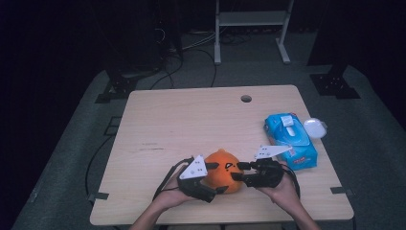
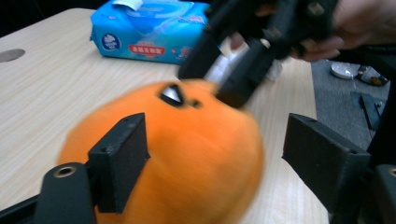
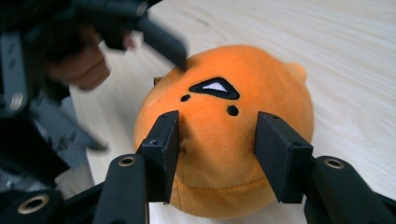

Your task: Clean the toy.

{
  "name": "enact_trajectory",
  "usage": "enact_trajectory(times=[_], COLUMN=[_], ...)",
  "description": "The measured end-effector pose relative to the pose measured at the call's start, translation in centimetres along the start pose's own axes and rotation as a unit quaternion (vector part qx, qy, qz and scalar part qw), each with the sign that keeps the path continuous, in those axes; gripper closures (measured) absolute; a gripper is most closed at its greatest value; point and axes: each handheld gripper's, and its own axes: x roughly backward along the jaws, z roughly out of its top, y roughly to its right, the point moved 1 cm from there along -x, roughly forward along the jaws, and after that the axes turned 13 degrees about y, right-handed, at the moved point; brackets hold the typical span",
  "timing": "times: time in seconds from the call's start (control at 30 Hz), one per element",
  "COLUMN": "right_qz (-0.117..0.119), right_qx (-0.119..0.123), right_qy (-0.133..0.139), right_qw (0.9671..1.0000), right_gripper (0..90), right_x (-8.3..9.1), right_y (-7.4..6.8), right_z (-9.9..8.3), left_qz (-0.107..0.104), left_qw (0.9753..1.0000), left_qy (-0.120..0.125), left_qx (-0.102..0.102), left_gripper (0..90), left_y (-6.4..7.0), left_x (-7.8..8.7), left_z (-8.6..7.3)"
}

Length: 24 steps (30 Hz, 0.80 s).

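The orange plush toy (image 1: 224, 176) lay on the table (image 1: 182, 124) near the front edge, btw the two grippers.

Left side first: the left gripper (image 1: 210, 184) was wide open, its jaws standing on both sides of the toy w/o pressing it. In the left gripper view the toy (image 2: 187, 154) sat against the left jaw, while the right jaw stood apart from it. It held nothing. Risk here, in my judgement: if it closes off-centre like this, the soft round body may roll or squeeze out toward the free side.

Middle: the toy is soft, so a pinch on fabric only could slip.

Right side: the right gripper (image 1: 242, 173) was also open, jaws around the toy's (image 3: 224, 135) face side, touching or nearly so; no real grip visible. If both grippers pull in opposite ways, the toy may stretch or pop free. The blue wipes pack (image 1: 289, 139) lay near the right hand; a wide elbow move could push it.

Hard to see: the left gripper view was blurred, the toy's underside was hidden, and exact contact of the jaws I cannot tell.
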Motion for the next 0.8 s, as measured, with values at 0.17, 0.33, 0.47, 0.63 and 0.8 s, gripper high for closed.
enact_trajectory(times=[0.17,0.33,0.47,0.63,0.8], right_qz=[0.01,0.016,0.011,0.016,0.006], right_qx=[0.034,0.051,0.048,0.049,0.062], right_qy=[-0.023,-0.031,-0.029,-0.03,-0.033], right_qw=[0.9991,0.9981,0.9983,0.9982,0.9975], right_gripper=[49.2,48.6,48.1,48.1,43.8], right_x=[0.0,0.2,0.5,0.9,1.1], right_y=[-0.7,-1.0,-0.7,-0.7,-1.4], right_z=[-0.6,-0.9,-1.1,-1.1,-1.0], left_qz=[0.009,-0.001,-0.01,-0.021,-0.016], left_qw=[0.9999,0.9999,0.9995,0.9987,0.9987], left_qy=[0.003,-0.006,-0.013,-0.003,-0.02], left_qx=[0.004,0.012,0.028,0.045,0.043], left_gripper=[18.4,23.5,24.6,31.9,29.7], left_y=[-1.0,-2.4,-3.0,-3.4,-4.0], left_x=[-0.3,-1.7,-2.3,-2.1,-2.1], left_z=[0.2,0.3,0.3,0.7,0.7])
